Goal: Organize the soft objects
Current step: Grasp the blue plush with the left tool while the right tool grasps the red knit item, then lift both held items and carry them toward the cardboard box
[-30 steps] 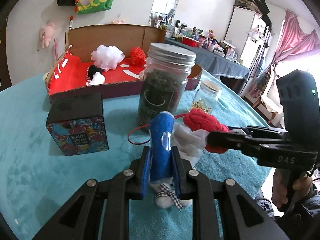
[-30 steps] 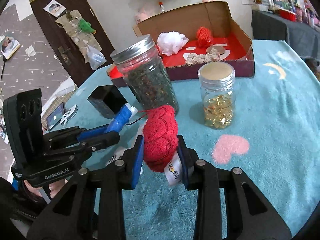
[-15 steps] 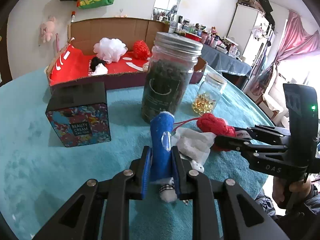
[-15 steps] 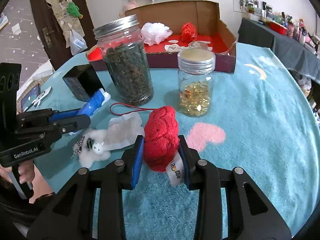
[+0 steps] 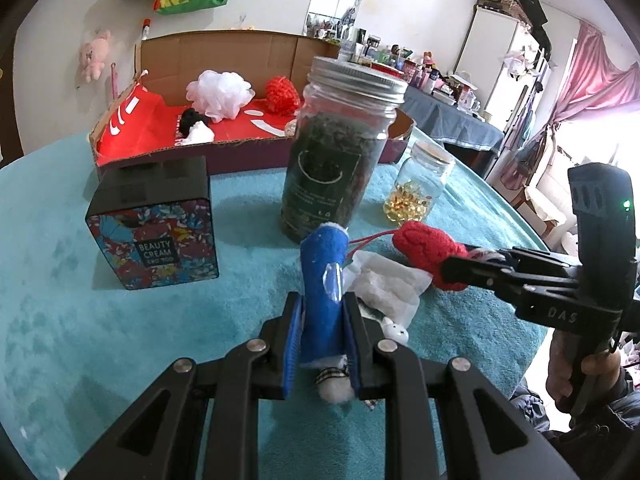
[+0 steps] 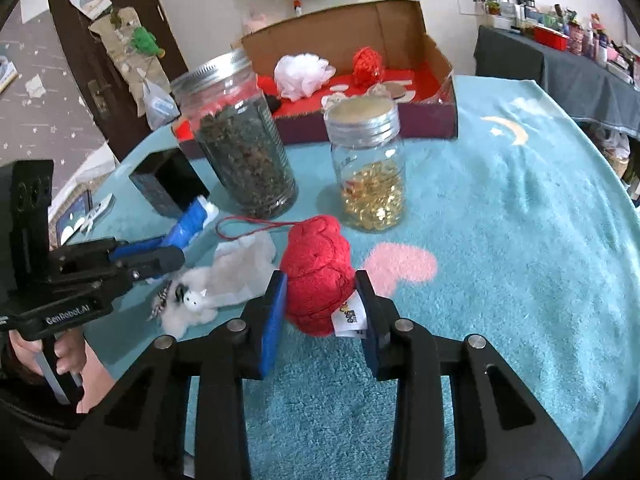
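Two jars [image 6: 240,140] side by side, cardboard box [image 6: 400,32] behind, plush heart [image 6: 318,274] in front.

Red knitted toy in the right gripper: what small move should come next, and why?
Probably lift it and carry it toward the cardboard box. The right gripper, its jaws closing, has the red knitted toy between its pads, and soft things already lie in that box. The tall jar and small jar stand between, so raise it first.

On the teal plush-covered surface [image 6: 520,240] stand a tall metal-lidded jar of dark dried leaves [image 5: 336,152], a smaller jar of golden capsules [image 6: 370,172] beside it, and a black floral box marked "BEAUTY CREAM" [image 5: 154,224] well apart to the left.
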A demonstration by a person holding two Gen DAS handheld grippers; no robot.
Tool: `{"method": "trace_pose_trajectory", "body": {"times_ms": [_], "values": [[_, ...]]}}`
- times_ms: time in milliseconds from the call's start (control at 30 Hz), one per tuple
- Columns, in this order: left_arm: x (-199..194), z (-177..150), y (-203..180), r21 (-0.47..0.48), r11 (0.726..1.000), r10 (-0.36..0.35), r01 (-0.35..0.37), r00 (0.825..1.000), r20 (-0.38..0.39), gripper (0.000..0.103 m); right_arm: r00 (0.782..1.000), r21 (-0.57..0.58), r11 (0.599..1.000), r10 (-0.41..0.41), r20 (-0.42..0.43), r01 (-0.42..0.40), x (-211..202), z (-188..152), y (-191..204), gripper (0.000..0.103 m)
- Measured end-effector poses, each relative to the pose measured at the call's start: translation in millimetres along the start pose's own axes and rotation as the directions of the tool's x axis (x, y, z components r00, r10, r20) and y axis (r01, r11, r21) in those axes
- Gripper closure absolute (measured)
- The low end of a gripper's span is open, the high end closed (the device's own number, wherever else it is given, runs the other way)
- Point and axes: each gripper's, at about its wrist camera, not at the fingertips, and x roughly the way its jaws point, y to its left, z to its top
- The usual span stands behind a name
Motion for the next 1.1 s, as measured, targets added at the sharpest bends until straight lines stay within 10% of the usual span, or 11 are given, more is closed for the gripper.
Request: {"method": "trace_pose_trajectory", "body": {"times_ms": [1100], "values": [[-29.5, -12.9, 48.0, -0.045, 0.994, 0.103, -0.103, 0.995, -0.015, 0.082, 0.997, 0.104, 0.992, 0.071, 0.005, -0.071, -17.7, 3.2, -28.8, 0.072]]}}
